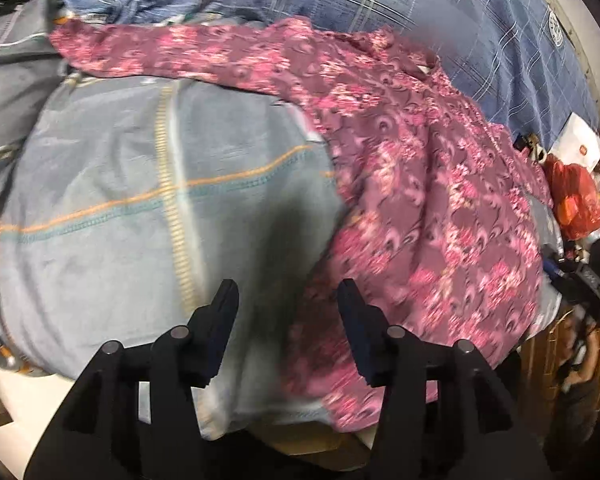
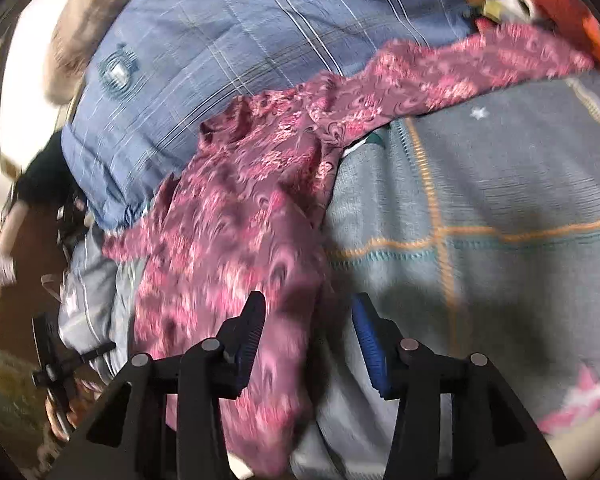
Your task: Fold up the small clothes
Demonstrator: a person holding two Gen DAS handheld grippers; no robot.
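Bedding fills both views: a grey-blue blanket (image 1: 120, 184) with orange and teal stitched lines is the landmark, and beyond it lies a darker blue plaid cover (image 1: 440, 20). Off the blanket's far side, red plastic bags (image 1: 576, 196) and clutter; both views blurred. Floral pink-maroon garment (image 1: 420, 184) lies spread over the blanket's side, one long sleeve or strip reaching along the blanket's far edge; in the right wrist view the same garment (image 2: 236, 216) runs from the blanket's far edge down toward the camera, draped over the blanket's left edge. Step looks like the start of a fold: garment is loosely laid out, rumpled, no clean fold visible, neither tool has cloth. Left gripper (image 1: 288, 300) has jaws wide apart, empty, above the line where garment meets blanket; contact with fabric cannot be told. Right gripper (image 2: 308, 316) also wide apart, nothing pinched, its left finger over the garment's near end, right finger over the blanket. Next move, judged: each gripper needs to drop onto a garment edge or corner, close on a single layer without catching the blanket below, then lift and carry across. Thin, floppy cloth likely bunches, so pinch near the hem.
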